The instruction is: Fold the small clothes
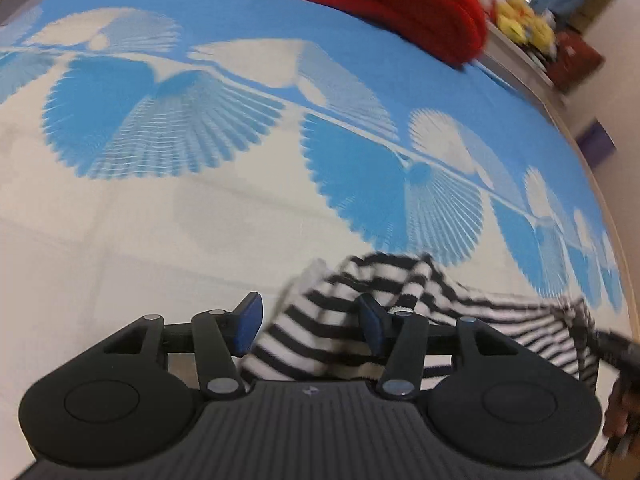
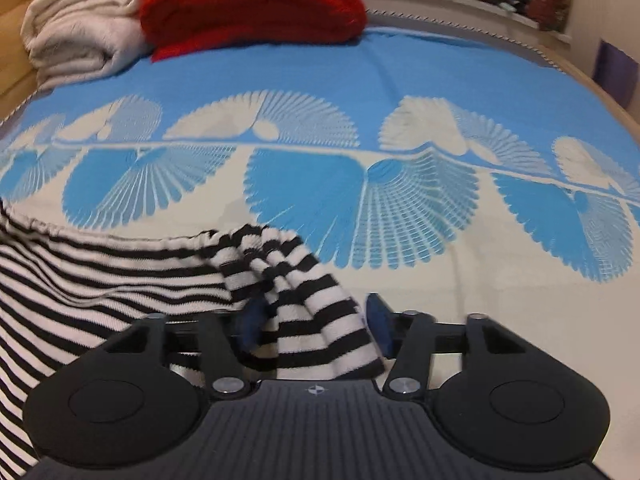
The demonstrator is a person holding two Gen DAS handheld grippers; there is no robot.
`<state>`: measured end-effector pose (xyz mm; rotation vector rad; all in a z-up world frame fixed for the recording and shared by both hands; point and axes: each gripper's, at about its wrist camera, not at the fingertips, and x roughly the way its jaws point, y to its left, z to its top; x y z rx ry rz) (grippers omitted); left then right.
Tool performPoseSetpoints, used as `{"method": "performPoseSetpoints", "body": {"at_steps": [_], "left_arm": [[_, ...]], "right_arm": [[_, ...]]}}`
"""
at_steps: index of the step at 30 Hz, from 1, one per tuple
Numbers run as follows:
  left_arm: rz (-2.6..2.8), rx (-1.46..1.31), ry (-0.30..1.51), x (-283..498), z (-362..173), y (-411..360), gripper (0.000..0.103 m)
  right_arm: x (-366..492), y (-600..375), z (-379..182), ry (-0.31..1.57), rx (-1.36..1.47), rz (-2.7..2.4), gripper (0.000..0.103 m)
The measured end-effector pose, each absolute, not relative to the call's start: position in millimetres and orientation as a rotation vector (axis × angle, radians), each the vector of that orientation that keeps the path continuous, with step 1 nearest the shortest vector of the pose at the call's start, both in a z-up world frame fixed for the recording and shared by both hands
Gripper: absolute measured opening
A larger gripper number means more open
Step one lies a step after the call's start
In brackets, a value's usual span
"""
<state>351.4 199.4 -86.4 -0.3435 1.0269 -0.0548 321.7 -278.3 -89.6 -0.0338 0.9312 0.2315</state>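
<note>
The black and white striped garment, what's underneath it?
The black and white striped garment lies on a blue and cream fan-patterned bedspread, which shows all around it. Whatever sits directly beneath the cloth is covered. One bunched corner lies between the right gripper pads.

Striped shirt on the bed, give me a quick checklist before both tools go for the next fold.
1. Striped shirt between the right tool pads: ok, a bunched edge sits there.
2. Right tool pressing on it: cannot tell, cloth fills the gap but the picture is blurred.
3. Shirt between the left tool pads: ok, but gaps show, not gripped.
4. Shirt lying flat: not ok, rumpled and bunched.
5. Bedspread ahead free for folding: ok.
6. Red blanket and white blanket clear of the shirt: ok, at the far end.
</note>
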Motion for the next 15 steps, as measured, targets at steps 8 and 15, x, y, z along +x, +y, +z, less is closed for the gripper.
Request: {"method": "performPoseSetpoints", "body": {"at_steps": [8,15], "left_arm": [[0.000,-0.289,0.910,358,-90,198,0.003],[0.066,-0.173,1.014,363,-114,190,0.012]], "right_arm": [[330,-291,-78,0.868,0.098,0.186,0.005],[338,-283,-89,0.845,0.080,0.126,0.005]]}}
